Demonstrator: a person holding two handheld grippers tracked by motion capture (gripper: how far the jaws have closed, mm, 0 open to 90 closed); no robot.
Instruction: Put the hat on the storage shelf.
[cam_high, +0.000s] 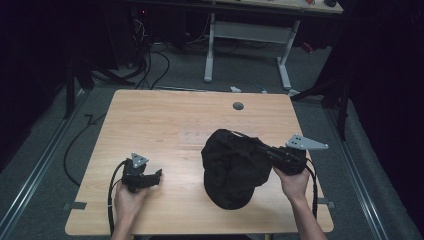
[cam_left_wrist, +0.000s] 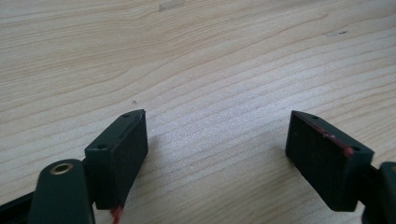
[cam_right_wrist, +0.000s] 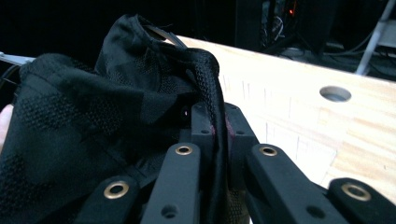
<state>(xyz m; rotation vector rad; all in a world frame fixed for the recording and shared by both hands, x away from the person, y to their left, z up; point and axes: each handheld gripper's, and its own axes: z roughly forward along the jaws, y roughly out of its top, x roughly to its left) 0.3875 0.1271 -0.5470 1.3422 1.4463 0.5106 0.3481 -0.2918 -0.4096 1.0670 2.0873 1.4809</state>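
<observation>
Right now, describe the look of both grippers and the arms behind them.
Both grippers are black. The left gripper and right gripper each carry a grey three-cornered plate on top and trail a black cable. The left's rectangular pads bear red smears. Brass-coloured rivets dot the linkages. The forearms are bare, no sleeves.

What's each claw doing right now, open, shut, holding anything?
Left claw: open, nothing between its jaws, over bare table.
Right claw: shut on the black bag.
</observation>
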